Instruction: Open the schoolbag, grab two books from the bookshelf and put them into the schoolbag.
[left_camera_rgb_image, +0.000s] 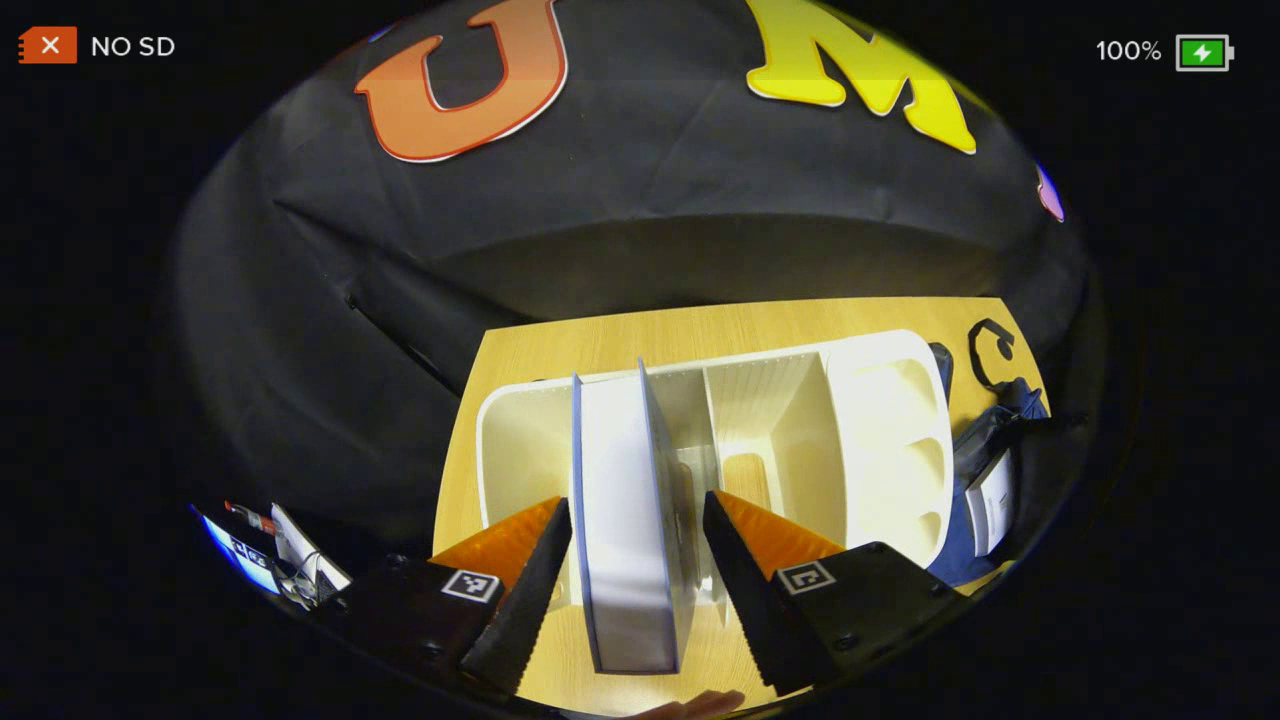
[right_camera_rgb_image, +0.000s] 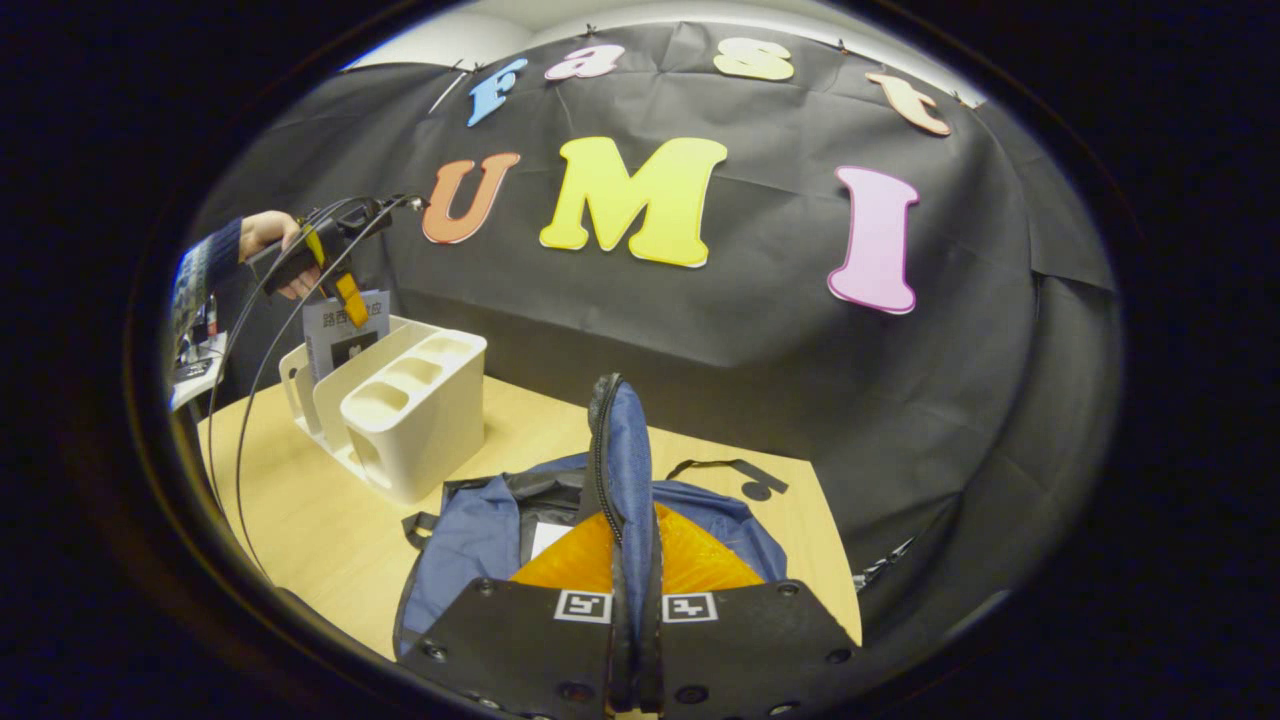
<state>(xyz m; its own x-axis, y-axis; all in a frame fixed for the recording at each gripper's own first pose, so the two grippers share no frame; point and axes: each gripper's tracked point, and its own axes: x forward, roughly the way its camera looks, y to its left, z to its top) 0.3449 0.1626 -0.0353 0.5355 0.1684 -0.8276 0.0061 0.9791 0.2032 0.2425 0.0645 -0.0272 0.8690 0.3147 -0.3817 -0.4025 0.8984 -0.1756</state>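
A thick book (left_camera_rgb_image: 625, 520) with white pages and a blue-grey cover stands in the white bookshelf (left_camera_rgb_image: 890, 420). My left gripper (left_camera_rgb_image: 637, 505) straddles its top edge, both fingertips against its covers. In the right gripper view the same book (right_camera_rgb_image: 345, 345) sticks up out of the bookshelf (right_camera_rgb_image: 420, 400), with a hand (right_camera_rgb_image: 265, 235) holding the left gripper (right_camera_rgb_image: 345, 285) over it. The blue schoolbag (right_camera_rgb_image: 470, 540) lies open on the table. My right gripper (right_camera_rgb_image: 630, 515) is shut on its upright flap (right_camera_rgb_image: 625, 440). A white book (left_camera_rgb_image: 990, 500) shows inside the schoolbag (left_camera_rgb_image: 985, 440).
The wooden table (right_camera_rgb_image: 300, 520) carries the shelf at its left and the bag at its right. A black strap (right_camera_rgb_image: 740, 470) lies behind the bag. Cables (right_camera_rgb_image: 250, 400) hang from the left gripper. Some clutter (left_camera_rgb_image: 270, 550) sits beyond the table's left edge.
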